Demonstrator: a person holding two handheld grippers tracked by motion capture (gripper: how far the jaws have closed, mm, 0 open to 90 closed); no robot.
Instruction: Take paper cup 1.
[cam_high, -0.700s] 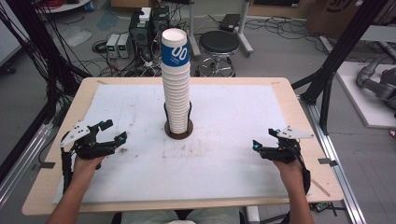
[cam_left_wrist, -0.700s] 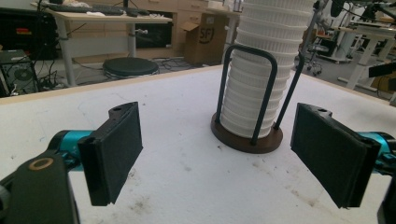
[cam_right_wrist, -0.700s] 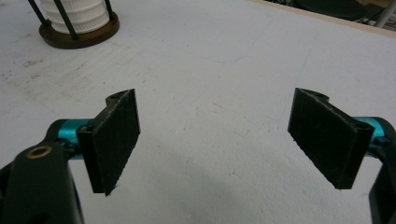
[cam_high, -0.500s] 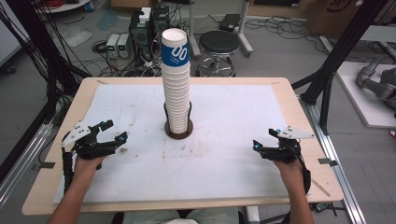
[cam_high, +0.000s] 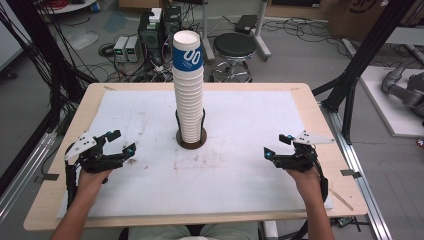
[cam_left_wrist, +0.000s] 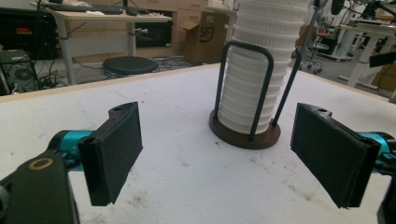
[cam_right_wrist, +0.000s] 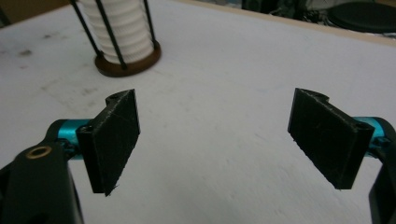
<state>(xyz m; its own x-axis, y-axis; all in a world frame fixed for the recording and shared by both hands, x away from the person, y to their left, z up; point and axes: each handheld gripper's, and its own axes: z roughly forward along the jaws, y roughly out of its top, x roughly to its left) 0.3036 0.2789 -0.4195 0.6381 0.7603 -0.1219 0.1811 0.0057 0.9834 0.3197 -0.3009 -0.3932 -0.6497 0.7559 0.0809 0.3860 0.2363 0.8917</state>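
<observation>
A tall stack of white paper cups (cam_high: 189, 95), the top one with a blue band, stands in a dark round holder (cam_high: 190, 140) with black wire uprights at the middle of the table. In the left gripper view the cup stack (cam_left_wrist: 261, 70) rises beyond the jaws. My left gripper (cam_high: 123, 142) hovers low at the table's left, open and empty, pointing toward the holder. My right gripper (cam_high: 276, 146) hovers low at the right, open and empty, also pointing inward. The right gripper view has the holder (cam_right_wrist: 127, 60) at upper left.
A white sheet (cam_high: 240, 165), smudged near the holder, covers the wooden table (cam_high: 320, 125). Behind the table stand a black stool (cam_high: 235, 47), electronics boxes and cables on the floor. Black frame posts (cam_high: 360, 60) rise at both sides.
Both hands hold nearly still; the left gripper has shifted only slightly. The cup stack has not moved.
</observation>
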